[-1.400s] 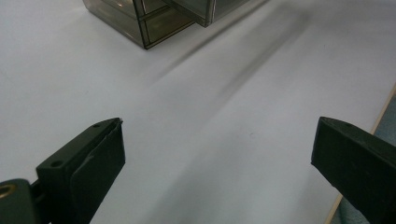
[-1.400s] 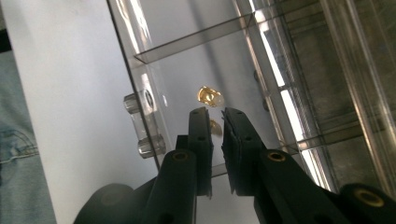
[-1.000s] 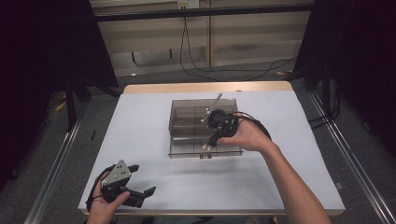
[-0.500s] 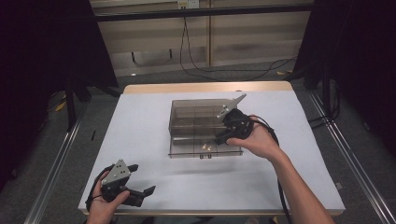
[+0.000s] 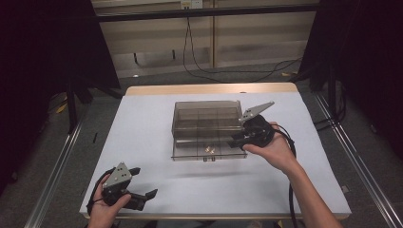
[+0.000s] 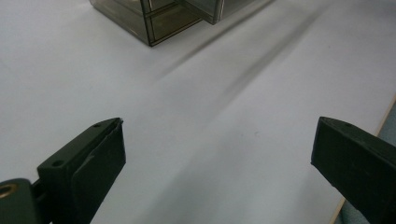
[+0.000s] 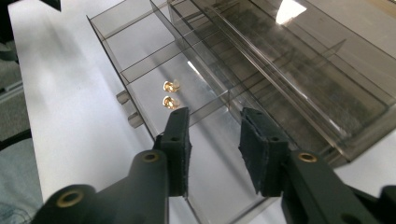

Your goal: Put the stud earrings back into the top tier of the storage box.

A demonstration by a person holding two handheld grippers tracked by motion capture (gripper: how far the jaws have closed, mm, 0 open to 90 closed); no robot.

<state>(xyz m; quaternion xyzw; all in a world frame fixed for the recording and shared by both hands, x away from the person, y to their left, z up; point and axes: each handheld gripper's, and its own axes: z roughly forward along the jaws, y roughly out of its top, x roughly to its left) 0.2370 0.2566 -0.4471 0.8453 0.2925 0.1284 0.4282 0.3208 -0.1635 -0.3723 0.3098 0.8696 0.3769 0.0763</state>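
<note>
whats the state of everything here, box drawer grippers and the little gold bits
storage box: smoky clear plastic, upright on the white table.
drawer: pulled out toward the person, open.
two gold pieces: lying loose in the drawer's middle compartment, side by side.
right gripper: jaws apart with nothing between them, just been opening, over the drawer's right end.
left gripper: jaws wide open, nothing in them, near the table's front left edge.

Left gripper (image 5: 142, 191): black body topped by a grey three-cornered plate at 12 o'clock, black cable looped at 9 o'clock. Right gripper (image 5: 239, 140): same black build and grey plate, black cable at 5 o'clock; brass-coloured screws in its jaw arms, dark ribbed pads (image 7: 183, 144). Forearms bare, no sleeves.
</note>
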